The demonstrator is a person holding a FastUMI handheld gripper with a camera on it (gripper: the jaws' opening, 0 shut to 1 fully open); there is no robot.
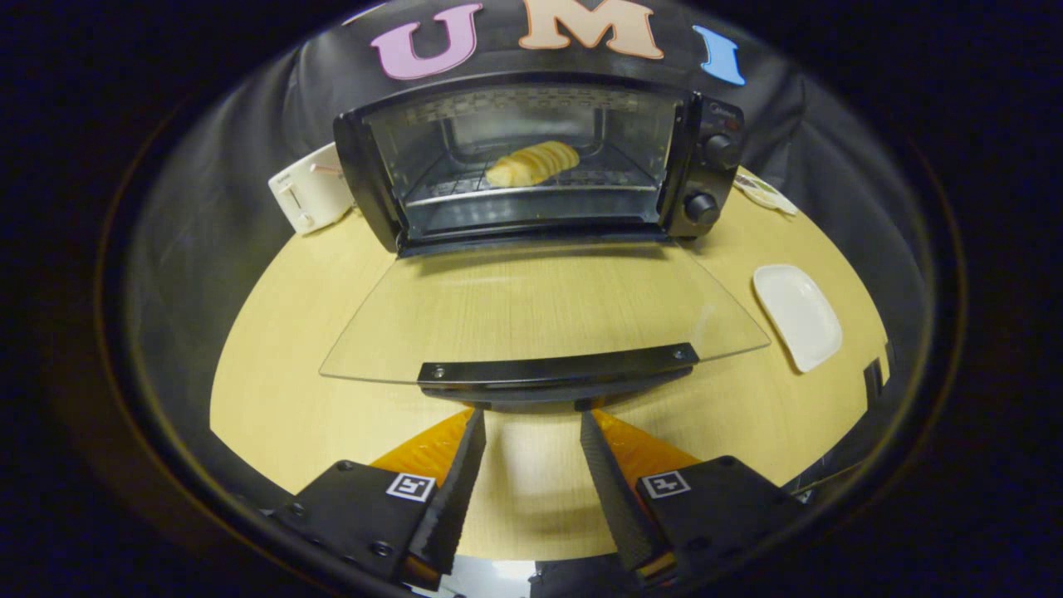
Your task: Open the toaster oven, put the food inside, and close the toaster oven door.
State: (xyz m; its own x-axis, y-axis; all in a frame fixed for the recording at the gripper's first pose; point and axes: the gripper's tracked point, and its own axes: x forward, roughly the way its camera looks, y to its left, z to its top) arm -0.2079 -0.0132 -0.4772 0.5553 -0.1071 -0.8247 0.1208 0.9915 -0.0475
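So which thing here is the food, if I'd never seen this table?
Find the black toaster oven at the table's far side, its glass door folded down flat toward the open claw. On the wire rack inside lies the food, a ridged, pale yellow loaf shape, the only item in there.

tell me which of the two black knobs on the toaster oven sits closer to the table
The lower black round knob on the black toaster oven's right panel; the other knob sits directly above it. The open claw waits below the lowered glass door's black handle.
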